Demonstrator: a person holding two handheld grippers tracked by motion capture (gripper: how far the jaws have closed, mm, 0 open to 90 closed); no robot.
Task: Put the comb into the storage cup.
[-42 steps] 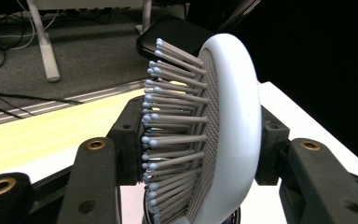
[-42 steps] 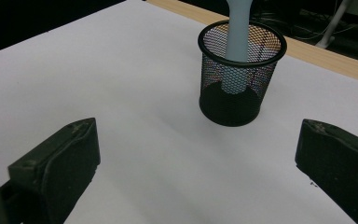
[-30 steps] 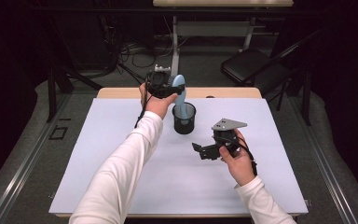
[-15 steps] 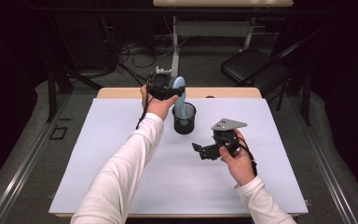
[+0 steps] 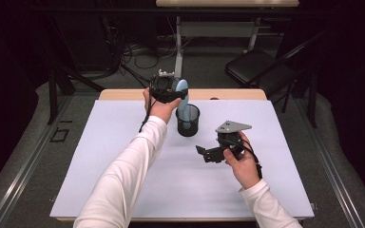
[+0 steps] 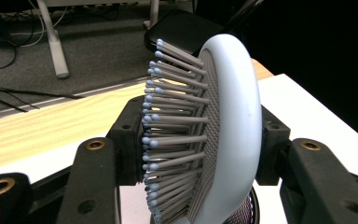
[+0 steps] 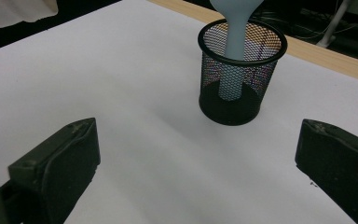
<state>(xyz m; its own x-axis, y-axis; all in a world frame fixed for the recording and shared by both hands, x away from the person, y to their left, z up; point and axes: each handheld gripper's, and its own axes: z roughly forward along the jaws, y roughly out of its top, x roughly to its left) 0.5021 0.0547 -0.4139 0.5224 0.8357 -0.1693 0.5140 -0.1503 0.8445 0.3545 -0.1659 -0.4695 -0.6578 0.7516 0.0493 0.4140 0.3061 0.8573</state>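
A light blue hairbrush (image 5: 183,89) stands upright with its handle (image 7: 235,32) down inside a black mesh cup (image 5: 188,121) at the far middle of the table. My left gripper (image 5: 177,91) is shut on the brush head (image 6: 233,121), one pad on the bristle side and the other on the smooth back. Nearer and to the right of the cup, my right gripper (image 5: 204,153) rests low over the white table cover with its jaws wide apart. It faces the cup (image 7: 240,93), and nothing lies between its jaws (image 7: 196,154).
The white cover (image 5: 123,156) spreads over the table, with a strip of bare wood (image 5: 123,94) along the far edge. A dark chair (image 5: 259,64) and desk legs stand on the floor beyond.
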